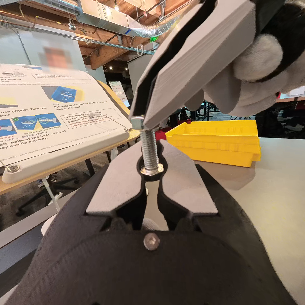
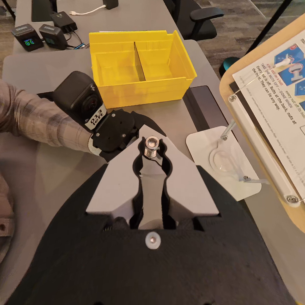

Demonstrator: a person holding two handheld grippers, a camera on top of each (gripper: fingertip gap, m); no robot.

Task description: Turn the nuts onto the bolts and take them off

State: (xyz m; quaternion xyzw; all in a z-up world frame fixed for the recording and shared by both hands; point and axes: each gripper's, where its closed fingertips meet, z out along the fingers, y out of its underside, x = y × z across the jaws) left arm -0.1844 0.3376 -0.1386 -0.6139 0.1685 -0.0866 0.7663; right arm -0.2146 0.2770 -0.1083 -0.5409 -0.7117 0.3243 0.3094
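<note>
Left gripper [image 1: 151,171]: clenched on the silver hexagonal nut [image 1: 152,170].
Right gripper [image 2: 151,148]: grasping the head of the silver threaded bolt [image 1: 149,151].
Bolt axis: upright, head up, above the grey worktop [image 1: 272,198].
Behind: yellow plastic bin [image 2: 142,92].

Timber-beamed ceiling [image 1: 105,54], silver ducting [image 1: 145,31]; grey desk [image 2: 41,69], possibly carpeted floor [image 2: 239,18].

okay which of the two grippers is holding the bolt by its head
The right gripper, coming down from above, pinches the bolt's hex head. The left gripper instead grips the nut lower on the thread.
</note>
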